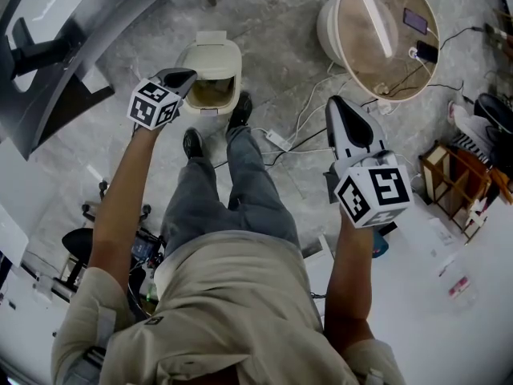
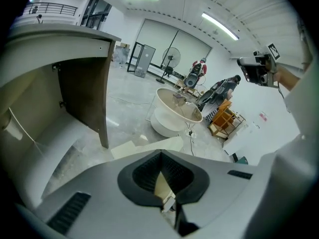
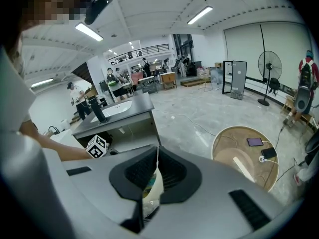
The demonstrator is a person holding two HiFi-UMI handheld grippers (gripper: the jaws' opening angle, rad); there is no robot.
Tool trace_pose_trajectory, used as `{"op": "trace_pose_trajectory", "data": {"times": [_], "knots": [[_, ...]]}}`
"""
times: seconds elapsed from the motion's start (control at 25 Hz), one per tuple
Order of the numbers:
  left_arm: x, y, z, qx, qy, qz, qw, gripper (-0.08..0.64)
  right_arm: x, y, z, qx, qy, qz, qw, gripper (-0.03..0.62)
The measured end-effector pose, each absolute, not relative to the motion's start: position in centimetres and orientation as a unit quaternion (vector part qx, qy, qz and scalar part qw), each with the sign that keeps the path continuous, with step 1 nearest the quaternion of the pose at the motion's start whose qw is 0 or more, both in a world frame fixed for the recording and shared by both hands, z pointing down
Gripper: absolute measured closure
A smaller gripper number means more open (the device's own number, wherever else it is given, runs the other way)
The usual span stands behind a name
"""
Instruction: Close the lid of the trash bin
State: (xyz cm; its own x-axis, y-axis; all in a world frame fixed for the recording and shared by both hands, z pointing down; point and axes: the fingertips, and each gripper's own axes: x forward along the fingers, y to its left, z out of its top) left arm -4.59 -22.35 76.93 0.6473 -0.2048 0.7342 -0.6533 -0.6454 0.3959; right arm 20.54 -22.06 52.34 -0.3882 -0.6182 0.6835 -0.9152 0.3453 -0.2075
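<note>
Cream plastic trash bin, count one, sits on the grey floor just ahead of your two black shoes. Its mouth is open and brownish inside, with the lid tipped back at the far edge. Your left gripper hovers over the bin's left side, jaws pressed together on nothing; whether it touches the bin is unclear. Your right gripper hangs well apart to the right, jaws likewise together and empty. Grippers: two. Round table beyond: one.
</note>
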Motion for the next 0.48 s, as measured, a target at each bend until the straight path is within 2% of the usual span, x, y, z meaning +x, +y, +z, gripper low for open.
{"op": "trace_pose_trajectory", "data": {"times": [0.48], "knots": [[-5.0, -15.1, 81.7, 0.814, -0.219, 0.375, 0.385, 0.545, 19.9, -21.5, 53.8, 0.485, -0.779, 0.300, 0.261, 0.566]]}}
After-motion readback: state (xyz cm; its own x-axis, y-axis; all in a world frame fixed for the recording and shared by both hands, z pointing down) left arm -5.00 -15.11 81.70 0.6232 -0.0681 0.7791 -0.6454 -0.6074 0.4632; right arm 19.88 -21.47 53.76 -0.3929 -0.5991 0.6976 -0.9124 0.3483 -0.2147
